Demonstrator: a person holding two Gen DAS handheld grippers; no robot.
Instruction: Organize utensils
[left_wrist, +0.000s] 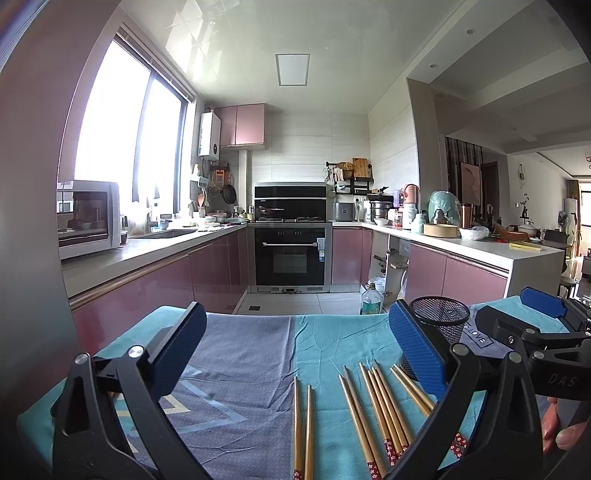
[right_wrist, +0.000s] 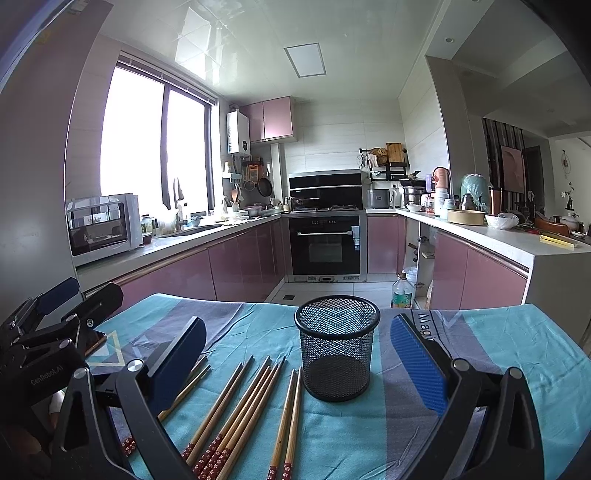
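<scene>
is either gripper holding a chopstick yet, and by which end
No. Both the left gripper and right gripper are open and empty; the chopsticks lie on the cloth.

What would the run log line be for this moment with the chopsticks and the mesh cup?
left gripper: open, empty | right gripper: open, empty | chopsticks: loose on cloth | mesh cup: upright, empty | stage: none picked up yet

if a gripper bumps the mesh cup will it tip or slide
The mesh cup looks empty and is open wire, so probably light and easily shoved. It is taller than wide, so a high bump may tip it. The wrinkled cloth under it might snag its base rather than let it slide.
</scene>
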